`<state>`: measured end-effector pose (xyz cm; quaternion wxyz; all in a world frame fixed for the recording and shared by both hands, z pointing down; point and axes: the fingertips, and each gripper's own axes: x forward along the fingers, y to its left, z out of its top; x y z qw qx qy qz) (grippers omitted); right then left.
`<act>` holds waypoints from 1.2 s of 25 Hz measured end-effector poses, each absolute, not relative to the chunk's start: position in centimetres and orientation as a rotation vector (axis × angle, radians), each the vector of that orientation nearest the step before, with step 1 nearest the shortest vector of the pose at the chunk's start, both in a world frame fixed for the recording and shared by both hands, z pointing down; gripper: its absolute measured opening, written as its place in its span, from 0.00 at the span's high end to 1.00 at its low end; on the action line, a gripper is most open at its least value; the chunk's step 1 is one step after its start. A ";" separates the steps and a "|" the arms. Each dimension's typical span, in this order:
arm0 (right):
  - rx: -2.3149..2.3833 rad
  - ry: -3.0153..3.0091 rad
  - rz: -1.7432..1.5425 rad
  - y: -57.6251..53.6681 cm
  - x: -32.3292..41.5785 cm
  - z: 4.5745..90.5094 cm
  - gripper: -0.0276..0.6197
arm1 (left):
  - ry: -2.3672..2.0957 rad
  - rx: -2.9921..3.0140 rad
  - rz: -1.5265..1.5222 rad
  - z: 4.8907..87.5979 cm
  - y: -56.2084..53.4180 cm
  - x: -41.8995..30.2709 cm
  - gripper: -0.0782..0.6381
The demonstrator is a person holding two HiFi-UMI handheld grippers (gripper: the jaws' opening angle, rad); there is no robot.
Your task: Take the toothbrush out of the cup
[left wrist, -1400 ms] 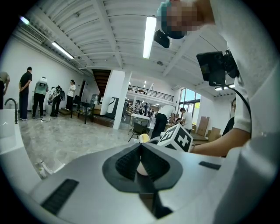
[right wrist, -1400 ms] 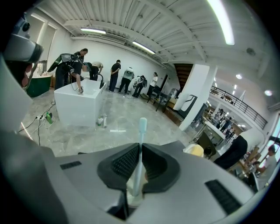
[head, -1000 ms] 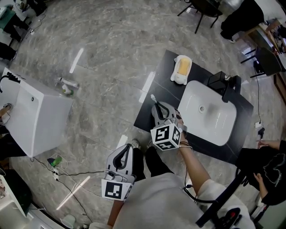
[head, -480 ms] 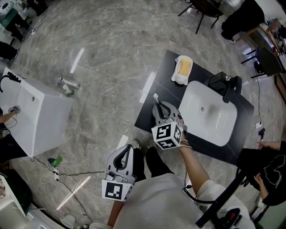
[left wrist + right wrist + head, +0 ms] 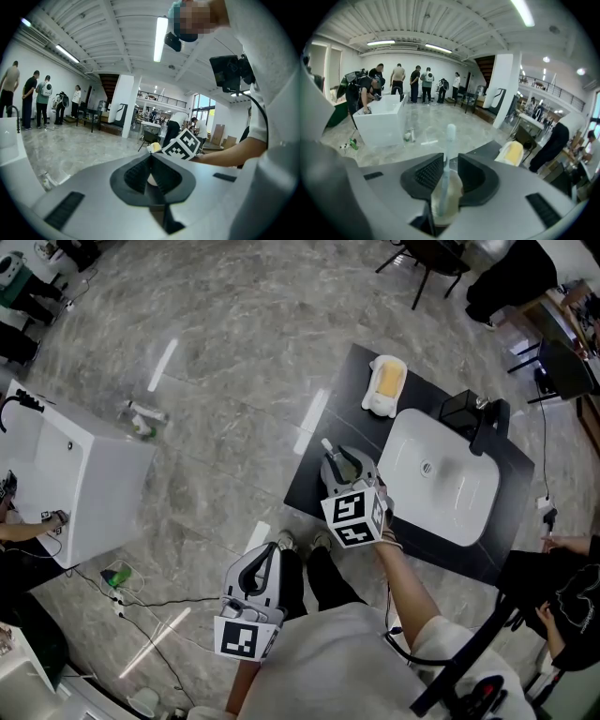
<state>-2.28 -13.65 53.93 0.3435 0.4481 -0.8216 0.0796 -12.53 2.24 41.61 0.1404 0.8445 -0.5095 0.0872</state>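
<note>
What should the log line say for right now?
right gripper: jaws just opened, either side of toothbrush | toothbrush: upright in cup | left gripper: shut, empty

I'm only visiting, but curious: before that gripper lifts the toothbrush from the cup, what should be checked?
1. The toothbrush stands between the jaws of the right gripper: ok.
2. Pads pressing on the toothbrush: not ok. The jaws have just been opening and stand apart.
3. The cup is upright on the black counter: ok.
4. The left gripper is steadying the cup: not ok. It is shut, empty and away from the counter.
5. The cup will stay put when the brush lifts: cannot tell.
</note>
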 end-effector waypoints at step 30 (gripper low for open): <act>1.243 -2.135 0.165 -14.4 -1.5 52.7 0.92 | -1.486 2.439 0.252 41.1 2.2 -13.0 0.89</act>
